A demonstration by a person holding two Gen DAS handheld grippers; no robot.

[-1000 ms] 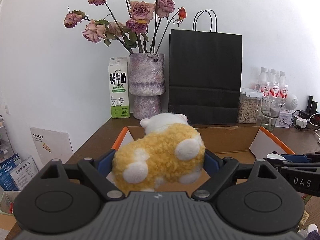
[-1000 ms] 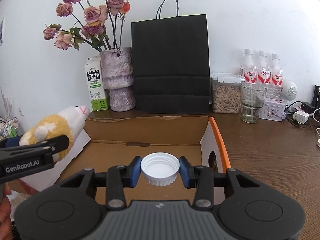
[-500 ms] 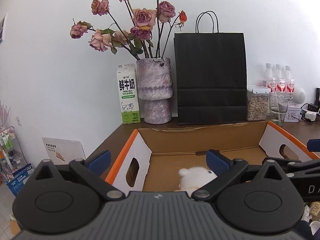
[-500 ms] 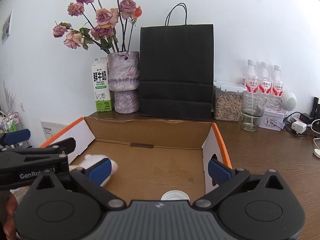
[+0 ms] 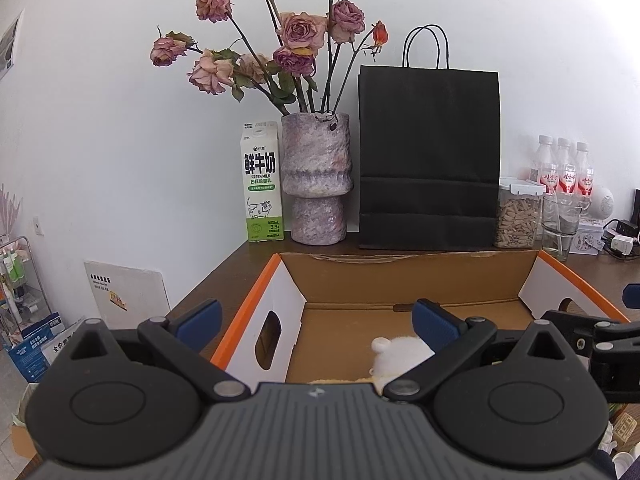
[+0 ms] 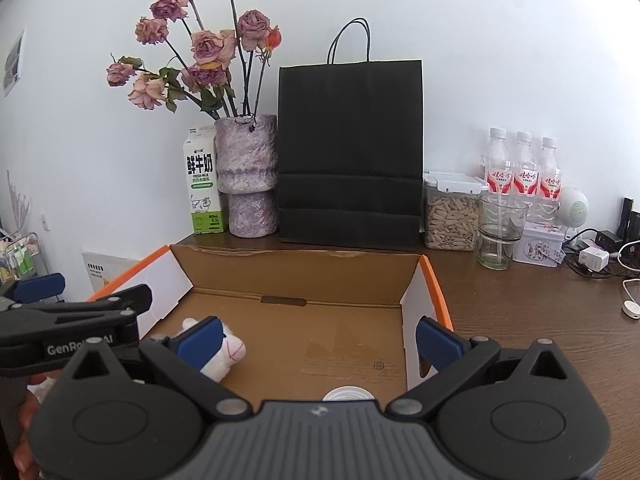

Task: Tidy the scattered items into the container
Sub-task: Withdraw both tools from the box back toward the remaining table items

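Both claws hang wide open and empty over the cardboard box: plush toy lies inside, below the left claw; white cap, apparently on the box floor, lies below the right claw.

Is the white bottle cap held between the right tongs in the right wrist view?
No, the white cap lies on the floor of the cardboard box, and the right tongs stand wide open above it.
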